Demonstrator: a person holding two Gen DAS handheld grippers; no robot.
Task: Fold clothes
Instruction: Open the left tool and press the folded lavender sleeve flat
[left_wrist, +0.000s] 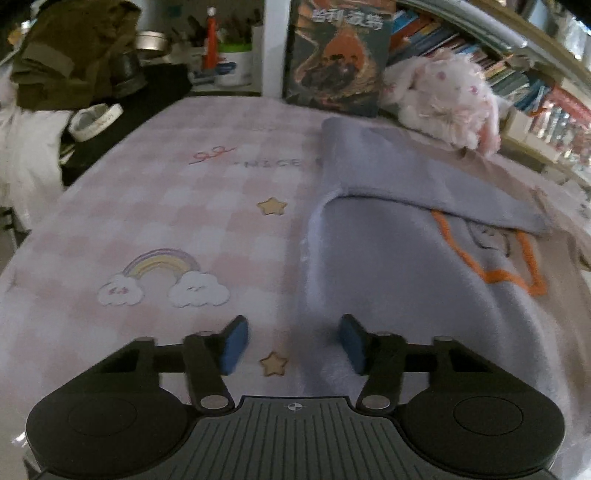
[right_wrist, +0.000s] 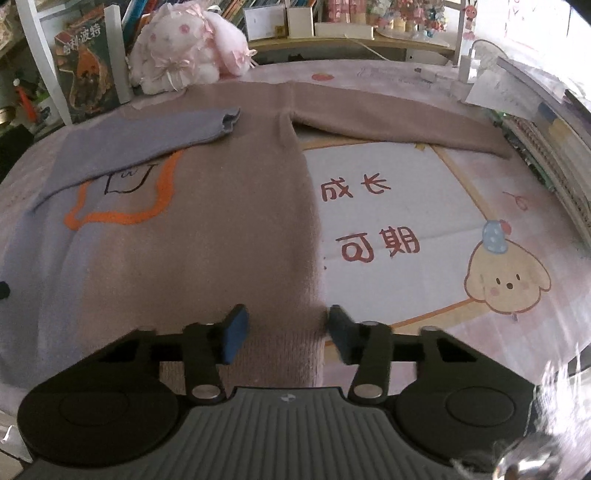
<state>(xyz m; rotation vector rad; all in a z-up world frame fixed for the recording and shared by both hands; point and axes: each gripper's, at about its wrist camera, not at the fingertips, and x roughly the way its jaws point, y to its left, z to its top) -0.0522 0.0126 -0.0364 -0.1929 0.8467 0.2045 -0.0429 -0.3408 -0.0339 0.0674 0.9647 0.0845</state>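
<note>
Soft, fuzzy knit is seen in the sweater (right_wrist: 207, 221), spread flat on the pink mat (right_wrist: 406, 206), its grey sleeve (right_wrist: 140, 144) folded across the chest toward 10 o'clock and its brown sleeve (right_wrist: 399, 125) stretched toward 2 o'clock. A light, limp, clinging fabric is judged. Both the left gripper (left_wrist: 291, 345) and right gripper (right_wrist: 282, 334) are held wide, empty, at the hem corners, where a grasp is best taken.

The pink checked mat (left_wrist: 166, 206) is showing "NICE" in small dark caps beside a red squiggle. In the right wrist view, the mat's white panel (right_wrist: 399, 192) is carrying upside-down red chars 成长 and 可期. The book cover (right_wrist: 86, 70) is reading approx. 哈利·波特, first char blurry.
</note>
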